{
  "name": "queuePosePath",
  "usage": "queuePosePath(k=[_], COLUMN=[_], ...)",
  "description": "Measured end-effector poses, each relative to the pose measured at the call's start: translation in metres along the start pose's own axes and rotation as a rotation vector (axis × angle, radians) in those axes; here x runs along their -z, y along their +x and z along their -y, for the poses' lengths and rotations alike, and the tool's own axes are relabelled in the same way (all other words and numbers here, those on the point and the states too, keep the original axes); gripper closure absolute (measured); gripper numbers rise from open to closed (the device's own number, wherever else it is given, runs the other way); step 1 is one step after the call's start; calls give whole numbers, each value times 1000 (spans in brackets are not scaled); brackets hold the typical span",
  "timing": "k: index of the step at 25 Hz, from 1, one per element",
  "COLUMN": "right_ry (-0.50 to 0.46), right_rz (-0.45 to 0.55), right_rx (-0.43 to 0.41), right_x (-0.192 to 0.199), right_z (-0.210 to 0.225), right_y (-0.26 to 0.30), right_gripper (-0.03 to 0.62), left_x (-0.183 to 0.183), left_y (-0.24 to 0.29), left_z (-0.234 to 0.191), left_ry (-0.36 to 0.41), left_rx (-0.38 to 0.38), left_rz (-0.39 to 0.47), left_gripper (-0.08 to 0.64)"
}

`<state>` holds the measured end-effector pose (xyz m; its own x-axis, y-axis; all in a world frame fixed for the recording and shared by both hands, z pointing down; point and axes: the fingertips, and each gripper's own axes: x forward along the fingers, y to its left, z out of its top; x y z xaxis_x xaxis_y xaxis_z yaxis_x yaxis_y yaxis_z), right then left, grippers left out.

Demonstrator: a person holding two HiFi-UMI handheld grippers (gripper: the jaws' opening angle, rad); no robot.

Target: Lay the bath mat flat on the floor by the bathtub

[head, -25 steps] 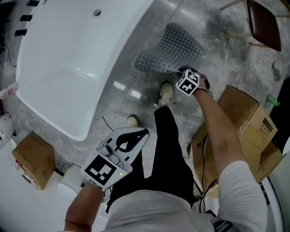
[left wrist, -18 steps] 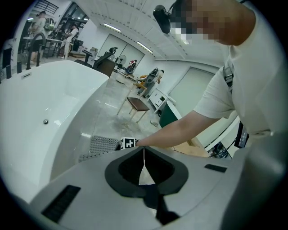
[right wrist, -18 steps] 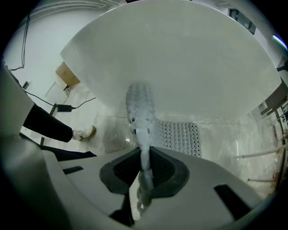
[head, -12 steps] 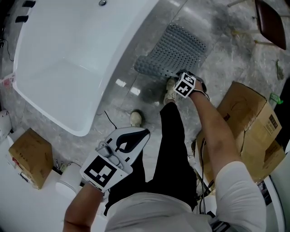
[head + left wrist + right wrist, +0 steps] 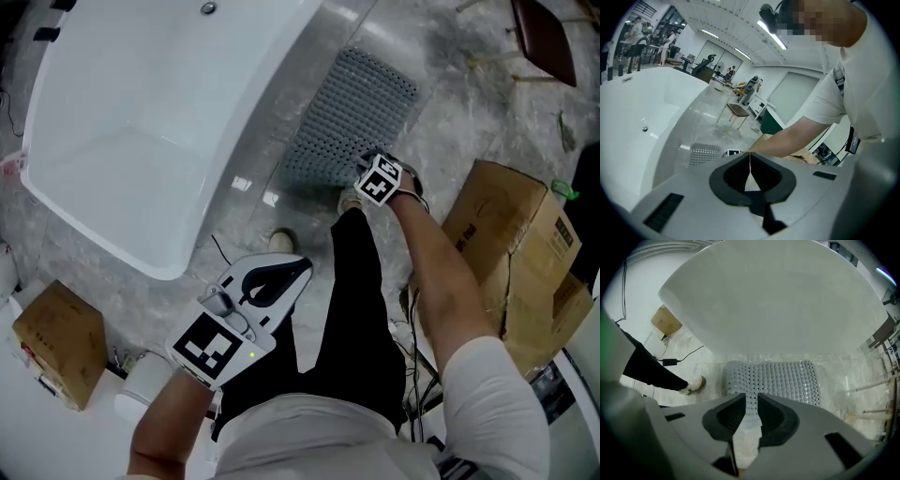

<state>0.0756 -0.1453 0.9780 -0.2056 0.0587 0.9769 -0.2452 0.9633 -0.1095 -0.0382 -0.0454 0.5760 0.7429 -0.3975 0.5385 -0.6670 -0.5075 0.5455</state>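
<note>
The grey perforated bath mat (image 5: pixel 361 103) lies almost flat on the marble floor, along the side of the white bathtub (image 5: pixel 141 103). My right gripper (image 5: pixel 360 165) is low at the mat's near edge, shut on it. In the right gripper view a strip of the mat (image 5: pixel 787 380) fills the narrow gap at the right gripper (image 5: pixel 751 397), and the tub wall (image 5: pixel 773 301) rises behind. My left gripper (image 5: pixel 302 267) hangs shut and empty above the person's leg. Its own view shows the left gripper (image 5: pixel 749 154) with jaws touching, and the mat (image 5: pixel 704 152) far off.
A large cardboard box (image 5: pixel 506 253) stands to the right, a smaller one (image 5: pixel 52 342) at the lower left. A brown chair (image 5: pixel 544 37) is at the top right. The person's shoes (image 5: pixel 281 242) stand between the tub and the mat's near edge, with a thin cable (image 5: pixel 220 258) close by.
The mat was held up and curved; it has come down and now lies stretched out beside the tub. The right gripper went lower with it. The left gripper barely moved.
</note>
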Motion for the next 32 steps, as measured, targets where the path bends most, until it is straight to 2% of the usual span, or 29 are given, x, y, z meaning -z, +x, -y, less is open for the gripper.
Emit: queuePosePath(k=[6,11,16,28,32], right_ry=[82,186,248,365,403], right_rz=[34,90,153,310,396], right_rx=[53,68,92,150,164], right_x=[2,-3,-13,-22,-23], right_z=[-31,-81,-122,-214,-240], right_y=[-28,-63,-112,-277,-329], right_gripper=[516,523,523,529,531], left_x=[12,20,15,11,7], left_y=[-25,-57,-92,-139,-146], left_z=[17,41,62,135,156], left_ry=[70,154,237,301,311], left_rx=[47,78,82,152,161], left_rz=[23,29,61,41,42], left_gripper=[541,541,541,541,541])
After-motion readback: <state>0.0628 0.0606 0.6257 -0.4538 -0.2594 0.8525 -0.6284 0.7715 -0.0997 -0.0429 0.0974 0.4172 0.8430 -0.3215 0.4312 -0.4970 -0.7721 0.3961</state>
